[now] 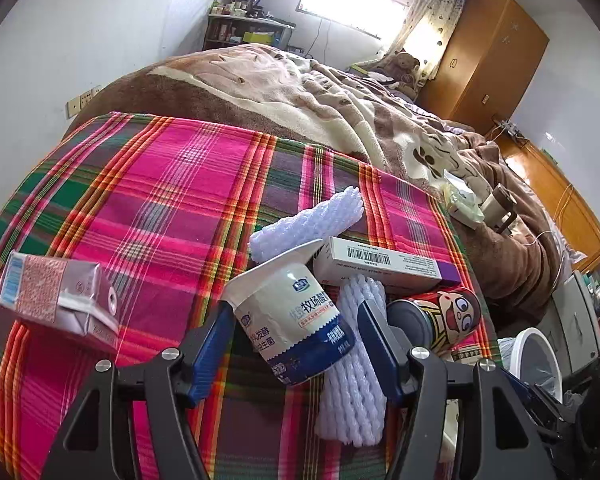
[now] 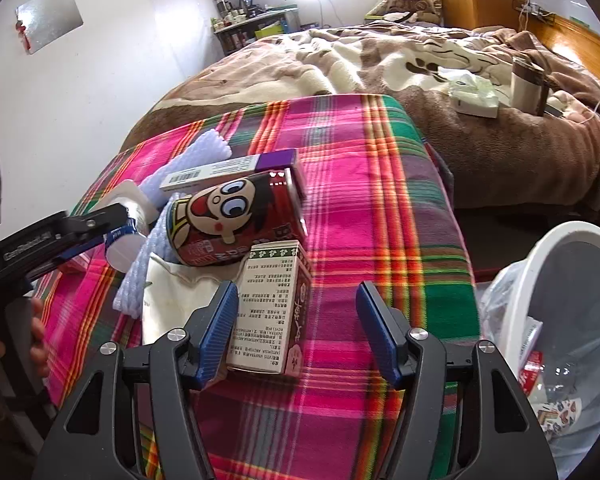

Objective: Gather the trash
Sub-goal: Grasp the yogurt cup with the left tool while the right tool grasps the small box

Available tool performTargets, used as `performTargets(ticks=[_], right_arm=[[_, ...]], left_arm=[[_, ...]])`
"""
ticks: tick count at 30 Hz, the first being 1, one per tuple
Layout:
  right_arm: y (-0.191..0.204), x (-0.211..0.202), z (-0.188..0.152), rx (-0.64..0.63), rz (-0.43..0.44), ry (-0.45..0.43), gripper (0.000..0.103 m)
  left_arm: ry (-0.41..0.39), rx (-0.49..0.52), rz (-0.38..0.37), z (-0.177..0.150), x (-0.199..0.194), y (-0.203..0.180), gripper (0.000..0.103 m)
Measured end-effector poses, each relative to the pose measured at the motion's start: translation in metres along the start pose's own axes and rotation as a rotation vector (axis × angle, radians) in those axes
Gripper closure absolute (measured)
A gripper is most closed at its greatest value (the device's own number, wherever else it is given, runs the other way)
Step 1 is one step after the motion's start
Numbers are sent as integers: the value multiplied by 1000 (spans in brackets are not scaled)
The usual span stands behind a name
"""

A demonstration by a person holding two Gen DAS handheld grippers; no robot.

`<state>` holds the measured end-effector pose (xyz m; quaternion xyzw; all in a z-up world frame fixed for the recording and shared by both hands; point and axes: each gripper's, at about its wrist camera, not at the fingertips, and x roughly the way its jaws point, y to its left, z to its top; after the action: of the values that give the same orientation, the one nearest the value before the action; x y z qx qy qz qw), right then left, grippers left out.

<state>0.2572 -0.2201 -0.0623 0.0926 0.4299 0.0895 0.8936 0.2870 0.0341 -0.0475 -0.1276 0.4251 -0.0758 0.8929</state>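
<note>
While you are working over the plaid cloth (image 1: 148, 184) covering the near end of the bed (image 1: 284, 92), the brown blanket is lying rumpled beyond both jaws. Your white bin (image 2: 540, 280) is waiting right of the right gripper (image 2: 296, 320), whose open jaws are flanking a small box (image 2: 276, 308). Your left gripper (image 1: 296, 332) is standing open around the yogurt cup (image 1: 296, 320); whether its pads are pressing I cannot tell.

I see my left gripper (image 1: 296, 344) straddling the yogurt cup (image 1: 296, 320) on the plaid cloth (image 1: 148, 184), pads apart from it. Right of the cup lie white foam netting (image 1: 354, 384) and a cartoon can (image 1: 440, 316); left, a pink carton (image 1: 56, 296).
</note>
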Motion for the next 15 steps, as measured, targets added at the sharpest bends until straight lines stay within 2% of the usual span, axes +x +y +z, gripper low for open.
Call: performTargets(ticks=[1, 5, 13, 15], right_arm=[[1, 1, 0, -8, 1, 10, 49], [1, 6, -5, -9, 23, 50, 53], [-5, 4, -5, 12, 14, 41, 67], [-4, 5, -5, 6, 6, 38, 67]], left_arm=[[5, 2, 3, 1, 3, 0, 39], [38, -1, 19, 3, 15, 2, 39], [29, 18, 42, 6, 19, 3, 39], [31, 22, 47, 8, 22, 3, 41]])
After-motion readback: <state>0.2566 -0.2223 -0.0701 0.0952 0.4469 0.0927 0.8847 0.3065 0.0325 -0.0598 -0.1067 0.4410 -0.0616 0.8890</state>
